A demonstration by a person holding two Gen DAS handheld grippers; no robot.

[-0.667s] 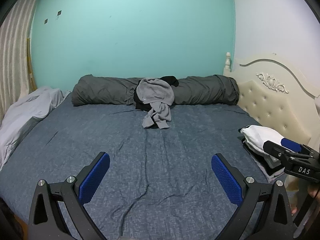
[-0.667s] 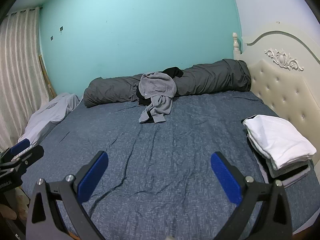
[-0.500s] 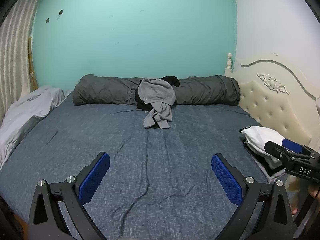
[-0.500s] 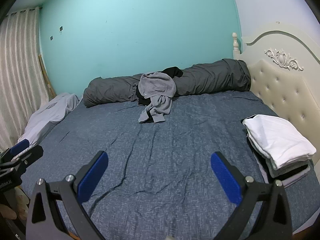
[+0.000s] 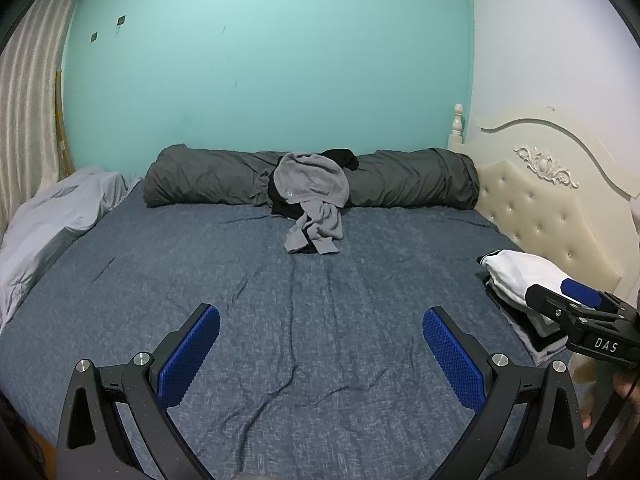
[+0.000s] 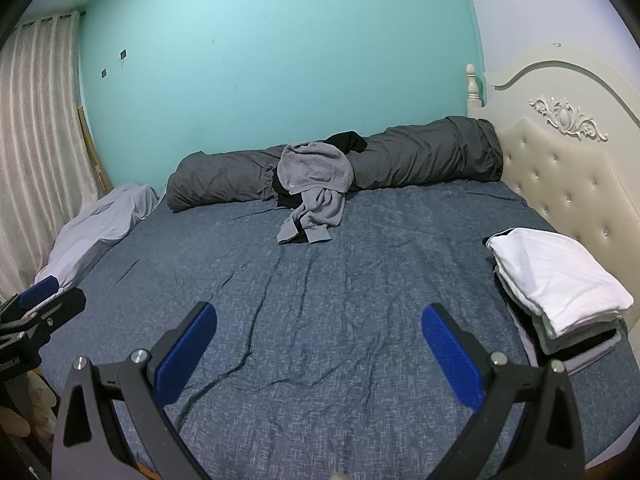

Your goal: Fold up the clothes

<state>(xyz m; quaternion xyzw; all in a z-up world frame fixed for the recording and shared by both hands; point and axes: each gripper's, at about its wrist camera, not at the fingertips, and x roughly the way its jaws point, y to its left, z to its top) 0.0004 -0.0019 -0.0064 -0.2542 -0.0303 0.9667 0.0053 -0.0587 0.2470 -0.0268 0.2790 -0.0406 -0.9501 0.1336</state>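
Note:
A crumpled grey garment (image 5: 312, 196) (image 6: 314, 188) lies over black clothing at the far side of the blue bed sheet (image 5: 320, 304) (image 6: 340, 280), against a rolled dark grey duvet (image 5: 408, 178) (image 6: 420, 156). A folded stack with a white garment on top (image 5: 520, 276) (image 6: 556, 276) sits at the bed's right edge. My left gripper (image 5: 320, 336) hovers open over the near sheet, nothing between its blue pads. My right gripper (image 6: 318, 334) is likewise open and empty, well short of the grey pile. Each gripper shows at the edge of the other's view.
A cream tufted headboard (image 5: 548, 204) (image 6: 568, 184) borders the bed on the right. A pale grey bundle of bedding (image 5: 52, 224) (image 6: 100, 220) lies at the left edge by a striped curtain (image 6: 36, 152). A turquoise wall (image 5: 260, 60) stands behind.
The left wrist view has tilted and drifted slightly, showing a bit more of the wall. The right gripper holds still. Both stay open and the clothes have not moved.

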